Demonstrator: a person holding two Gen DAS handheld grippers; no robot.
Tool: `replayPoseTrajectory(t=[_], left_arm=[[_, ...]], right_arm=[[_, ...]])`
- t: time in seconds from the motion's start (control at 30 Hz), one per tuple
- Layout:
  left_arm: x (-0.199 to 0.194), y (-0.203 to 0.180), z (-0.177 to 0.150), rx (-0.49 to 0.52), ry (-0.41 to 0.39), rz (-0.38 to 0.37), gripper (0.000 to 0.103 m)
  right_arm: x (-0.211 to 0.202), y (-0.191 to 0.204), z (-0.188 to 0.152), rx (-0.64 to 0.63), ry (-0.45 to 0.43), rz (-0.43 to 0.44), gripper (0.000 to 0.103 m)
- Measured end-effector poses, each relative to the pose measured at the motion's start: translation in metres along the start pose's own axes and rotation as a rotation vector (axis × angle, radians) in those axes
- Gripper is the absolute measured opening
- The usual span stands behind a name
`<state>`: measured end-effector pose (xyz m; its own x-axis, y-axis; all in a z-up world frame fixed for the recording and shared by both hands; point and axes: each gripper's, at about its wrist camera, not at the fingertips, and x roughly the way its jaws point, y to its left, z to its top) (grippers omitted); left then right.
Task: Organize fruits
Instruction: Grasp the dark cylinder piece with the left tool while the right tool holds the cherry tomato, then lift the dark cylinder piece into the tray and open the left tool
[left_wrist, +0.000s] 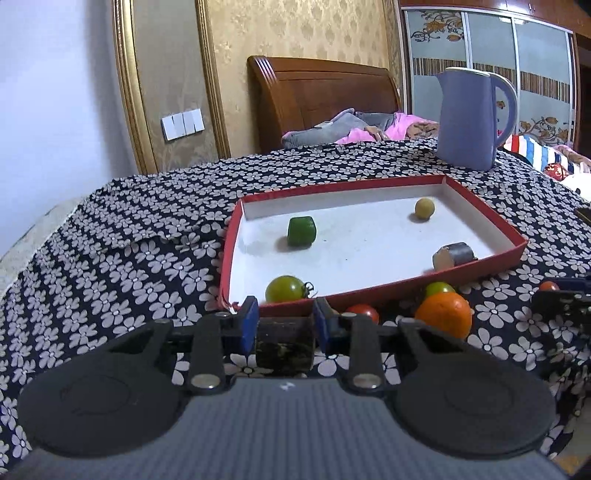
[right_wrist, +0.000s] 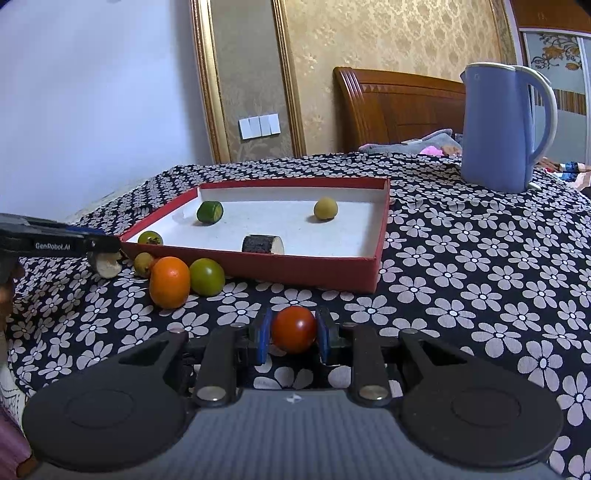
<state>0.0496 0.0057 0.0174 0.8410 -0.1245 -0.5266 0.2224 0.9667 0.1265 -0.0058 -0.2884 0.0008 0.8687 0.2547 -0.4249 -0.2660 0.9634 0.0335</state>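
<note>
A red-walled tray (left_wrist: 480, 275) (right_wrist: 314, 267) with a white floor holds a green cucumber piece (left_wrist: 301, 231) (right_wrist: 209, 212), a yellow round fruit (left_wrist: 424, 209) (right_wrist: 325, 209), a dark cylinder piece (left_wrist: 453, 255) (right_wrist: 263, 244) and a green tomato (left_wrist: 285, 289) (right_wrist: 150, 238). My left gripper (left_wrist: 284, 326) (right_wrist: 105, 254) is shut on a dark-barked cylinder piece (left_wrist: 285, 347) (right_wrist: 107, 265) just before the tray's near left corner. My right gripper (right_wrist: 293, 334) is shut on a red tomato (right_wrist: 294, 328) above the cloth. An orange (left_wrist: 444, 314) (right_wrist: 169, 281), a green tomato (left_wrist: 439, 288) (right_wrist: 207, 276) and a small fruit (right_wrist: 143, 263) lie before the tray.
A blue kettle (left_wrist: 472, 118) (right_wrist: 502, 125) stands behind the tray on the flowered cloth (left_wrist: 129, 240) (right_wrist: 461, 277). A small red tomato (left_wrist: 364, 313) lies by the orange. A bed with a wooden headboard (left_wrist: 317, 96) lies beyond the table.
</note>
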Motion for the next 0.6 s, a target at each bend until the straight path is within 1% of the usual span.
replayPoseTrajectory(t=[0.13, 0.2, 0.23, 0.27, 0.33, 0.4, 0.47, 0.6], left_arm=[[0.006, 0.0, -0.003, 0.003, 0.042, 0.003, 0.029], [0.01, 0.001, -0.01, 0.009, 0.055, 0.024, 0.031], [0.01, 0.001, -0.012, 0.011, 0.056, 0.032, 0.034], [0.011, 0.002, -0.015, 0.009, 0.061, 0.031, 0.041], [0.014, 0.003, -0.019, -0.001, 0.07, 0.022, 0.041], [0.019, 0.003, -0.022, -0.006, 0.088, -0.001, 0.04], [0.024, 0.003, -0.025, -0.021, 0.101, -0.013, 0.03], [0.024, 0.007, -0.024, -0.045, 0.098, -0.024, 0.029]], right_arm=[[-0.004, 0.0, 0.001, 0.0, -0.007, 0.005, 0.025], [-0.006, -0.001, 0.001, 0.002, -0.011, 0.005, 0.025], [-0.007, -0.001, 0.001, 0.002, -0.012, 0.005, 0.025], [-0.007, -0.001, 0.001, 0.002, -0.012, 0.004, 0.025], [-0.007, -0.001, 0.002, 0.003, -0.012, 0.005, 0.025], [-0.006, -0.001, 0.001, 0.002, -0.011, 0.006, 0.025], [-0.005, 0.0, 0.001, 0.003, -0.01, 0.009, 0.025], [-0.006, 0.001, 0.002, 0.0, -0.012, 0.01, 0.025]])
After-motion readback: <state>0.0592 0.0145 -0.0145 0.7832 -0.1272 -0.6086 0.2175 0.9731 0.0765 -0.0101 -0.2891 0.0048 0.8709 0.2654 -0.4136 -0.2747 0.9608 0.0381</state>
